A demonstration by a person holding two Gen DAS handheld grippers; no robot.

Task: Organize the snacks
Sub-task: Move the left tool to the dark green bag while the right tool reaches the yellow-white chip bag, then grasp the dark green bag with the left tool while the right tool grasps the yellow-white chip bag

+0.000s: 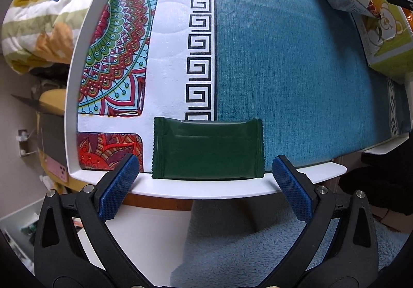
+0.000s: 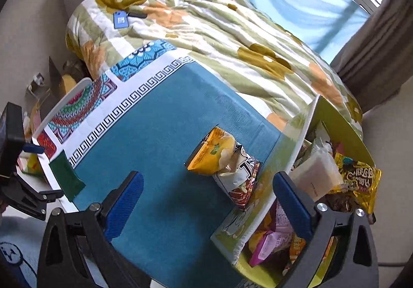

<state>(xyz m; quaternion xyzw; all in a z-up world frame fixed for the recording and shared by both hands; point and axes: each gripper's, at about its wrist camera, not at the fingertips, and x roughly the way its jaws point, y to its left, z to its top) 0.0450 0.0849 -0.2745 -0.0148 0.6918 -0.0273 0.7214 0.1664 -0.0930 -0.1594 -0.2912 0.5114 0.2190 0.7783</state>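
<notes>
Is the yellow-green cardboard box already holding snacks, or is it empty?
Holding snacks. The right wrist view shows the yellow-green cardboard box open-topped, with several packets inside, including a gold foil packet and a pink packet.

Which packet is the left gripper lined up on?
On the blue tablecloth, go to the near edge by the Greek-key border. The dark green packet lies flat there, before the open left gripper. It is plain and unprinted, unlike the yellow chip bag.

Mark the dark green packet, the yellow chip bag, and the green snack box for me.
dark green packet (image 1: 208,149): left wrist view, middle of its flat face.
yellow chip bag (image 2: 210,152): right wrist view, yellow printed front.
green snack box (image 2: 340,122): right wrist view, inner side of its raised flap.
</notes>
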